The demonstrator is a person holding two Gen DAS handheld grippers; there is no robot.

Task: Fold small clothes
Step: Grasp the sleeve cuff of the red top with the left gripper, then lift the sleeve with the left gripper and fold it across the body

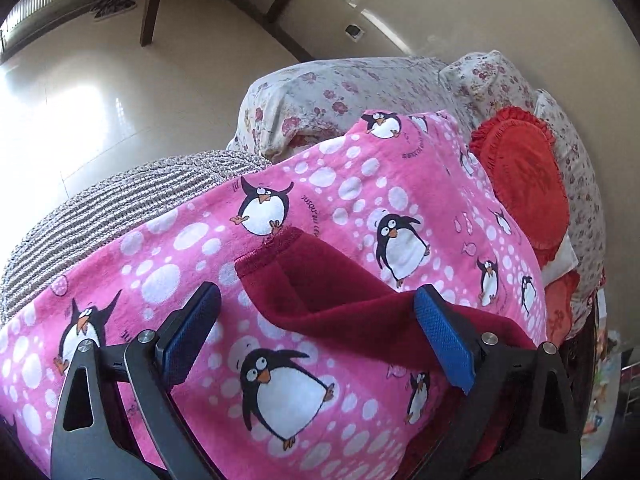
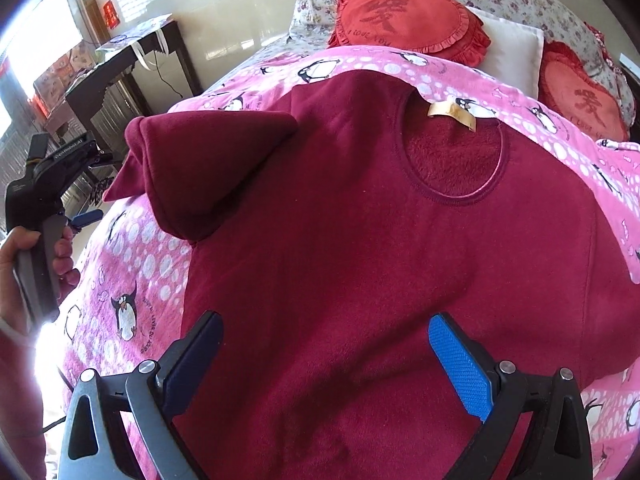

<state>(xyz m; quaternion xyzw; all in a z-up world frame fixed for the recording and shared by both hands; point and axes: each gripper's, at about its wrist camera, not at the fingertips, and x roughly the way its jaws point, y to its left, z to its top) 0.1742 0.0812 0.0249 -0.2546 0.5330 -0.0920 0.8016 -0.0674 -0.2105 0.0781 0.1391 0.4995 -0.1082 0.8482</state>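
A dark red fleece top (image 2: 360, 248) lies flat on a pink penguin blanket (image 2: 128, 264), neck hole and tan label (image 2: 452, 114) facing up. Its left sleeve (image 2: 192, 168) is folded in over the body. My right gripper (image 2: 326, 346) is open and hovers over the top's lower part. In the left wrist view the sleeve cuff (image 1: 316, 280) lies on the pink blanket (image 1: 160, 280). My left gripper (image 1: 318, 320) is open and empty just above the sleeve edge. It also shows in the right wrist view (image 2: 86, 218), held by a hand left of the top.
Red heart cushions (image 2: 404, 20) and a white pillow (image 2: 512, 48) lie at the head of the bed with floral pillows (image 1: 340, 92). A grey knitted blanket (image 1: 120, 208) lies beside the pink one. A dark desk (image 2: 128, 64) stands left of the bed.
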